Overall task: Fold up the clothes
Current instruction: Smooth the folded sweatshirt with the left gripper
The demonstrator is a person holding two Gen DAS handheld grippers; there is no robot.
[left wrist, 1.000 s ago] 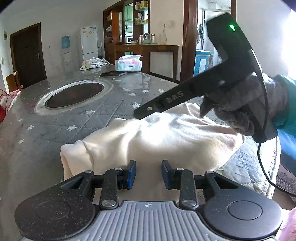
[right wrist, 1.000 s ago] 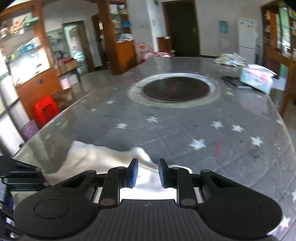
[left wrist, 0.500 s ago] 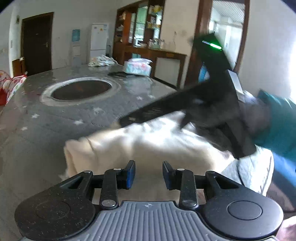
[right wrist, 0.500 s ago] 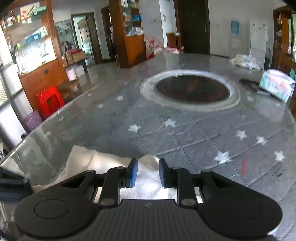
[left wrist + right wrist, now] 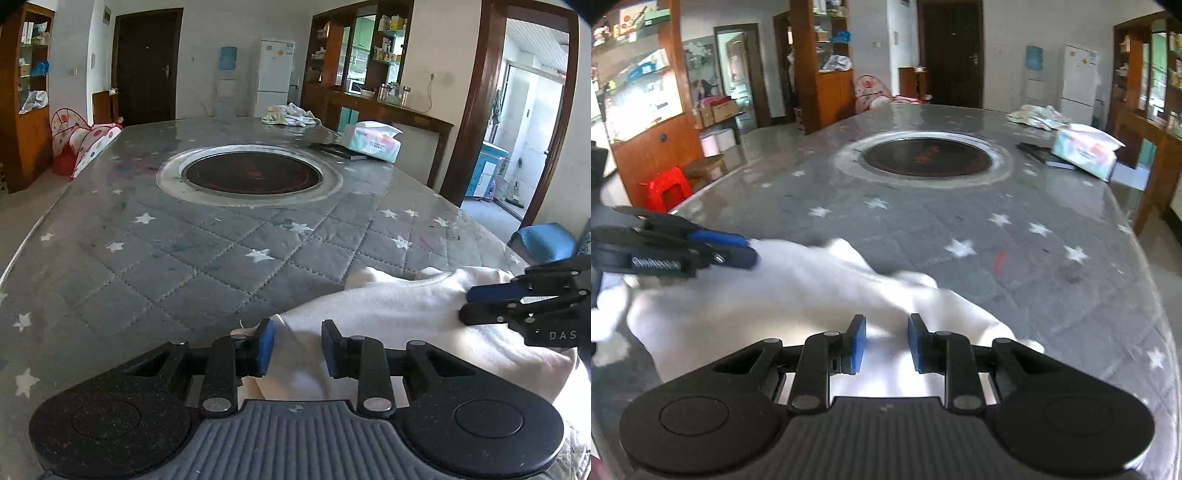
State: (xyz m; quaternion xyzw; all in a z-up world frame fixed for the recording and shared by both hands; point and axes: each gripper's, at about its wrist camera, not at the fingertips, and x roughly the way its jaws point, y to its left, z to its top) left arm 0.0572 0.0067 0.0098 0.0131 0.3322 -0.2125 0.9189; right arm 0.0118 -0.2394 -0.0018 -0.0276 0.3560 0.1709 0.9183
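A cream garment (image 5: pixel 388 314) lies crumpled at the near edge of the grey star-quilted table (image 5: pixel 184 266). My left gripper (image 5: pixel 297 347) hangs low over the garment's left end. Its jaws are closing, a raised fold stands between the blue pads, and they are not pressing it. At the right edge of the left wrist view, my right gripper (image 5: pixel 467 304) lies with its tips against the garment. In the right wrist view the right gripper (image 5: pixel 886 343) stands partly open over the white garment (image 5: pixel 775 295). The left gripper (image 5: pixel 748 249) touches the garment's left edge there.
A round dark hotplate (image 5: pixel 255 173) is sunk into the middle of the table. Beyond it lie a tissue pack (image 5: pixel 373 142), a flat black item (image 5: pixel 338 149) and a bundle of cloth (image 5: pixel 290 114). A red stool (image 5: pixel 666 188) stands on the floor to the left.
My right gripper has come down from above the garment to its right end. The left wrist view has swung left across the table. The left gripper has entered the right wrist view.
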